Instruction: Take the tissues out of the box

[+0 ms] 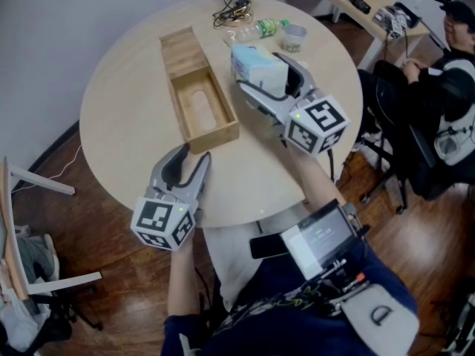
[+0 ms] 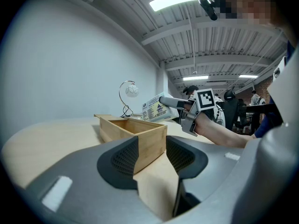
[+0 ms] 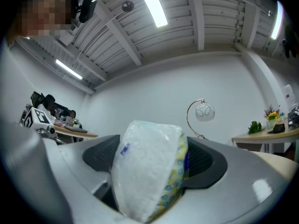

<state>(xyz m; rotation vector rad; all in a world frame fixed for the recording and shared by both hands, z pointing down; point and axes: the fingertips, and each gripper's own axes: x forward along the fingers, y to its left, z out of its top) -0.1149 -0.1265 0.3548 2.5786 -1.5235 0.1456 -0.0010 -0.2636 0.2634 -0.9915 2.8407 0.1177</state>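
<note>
One tissue pack [image 3: 147,171] sits clamped between right gripper [image 1: 263,73] jaws; left gripper [image 1: 189,160] jaws gape beside the box [image 1: 213,134].

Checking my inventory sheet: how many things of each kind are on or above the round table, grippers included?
Wooden box: 1
Tissue pack: 1
Plastic bottle: 1
Small cup: 1
Cable bundle: 1
Grippers: 2, left gripper and right gripper
Total: 7

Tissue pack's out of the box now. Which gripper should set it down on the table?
Right. The right gripper is shut on the tissue pack, over the table beside the wooden box. The left gripper is open at the box's near corner, holding nothing.
</note>
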